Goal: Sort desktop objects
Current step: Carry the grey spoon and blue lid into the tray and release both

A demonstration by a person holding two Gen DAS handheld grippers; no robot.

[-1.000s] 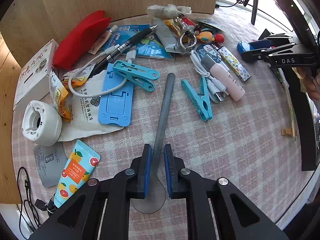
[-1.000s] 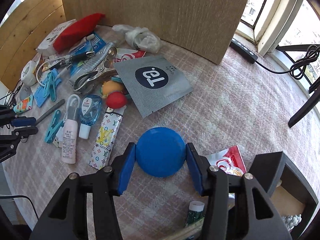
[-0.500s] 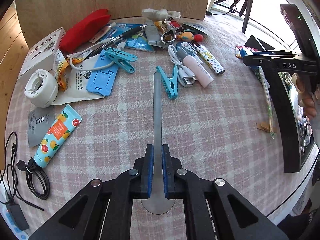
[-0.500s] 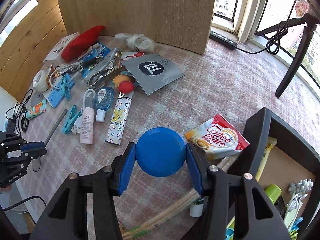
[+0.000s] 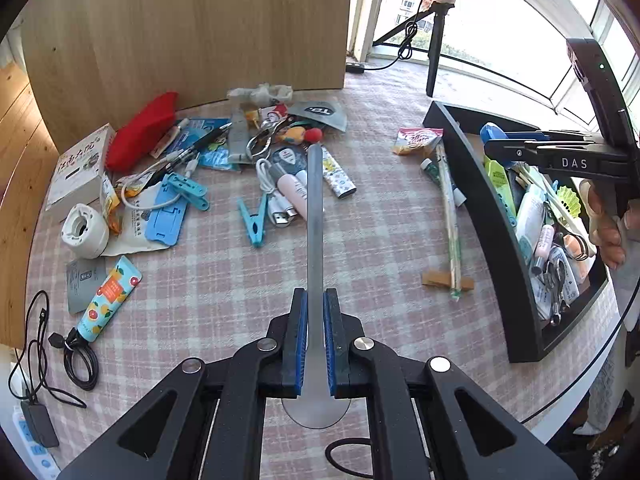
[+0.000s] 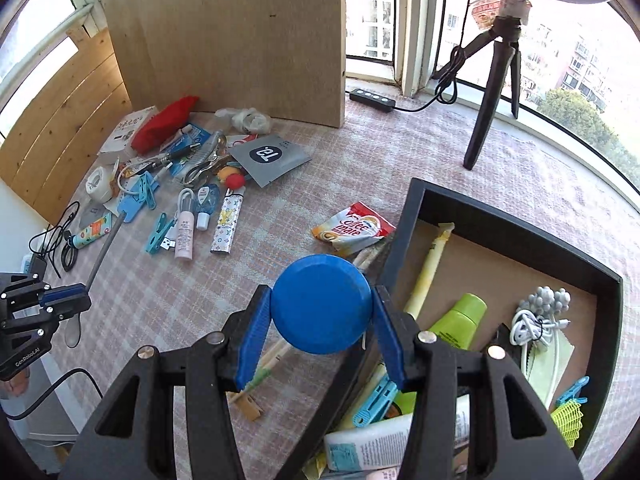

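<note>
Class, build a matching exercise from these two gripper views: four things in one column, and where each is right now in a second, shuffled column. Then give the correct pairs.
Things
1. grey spoon
2. blue round lid
3. green tube
4. coffee creamer sachet

Places
A. lying inside the black tray
B. clamped in the left gripper
C. on the checked tablecloth beside the tray
D. between the right gripper pads

Pairs: 1-B, 2-D, 3-A, 4-C

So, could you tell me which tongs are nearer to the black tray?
Right. The right tongs, shut on a blue disc, hang at the black tray rim. The left tongs, gripping a grey spoon, are farther off over the cloth.
</note>
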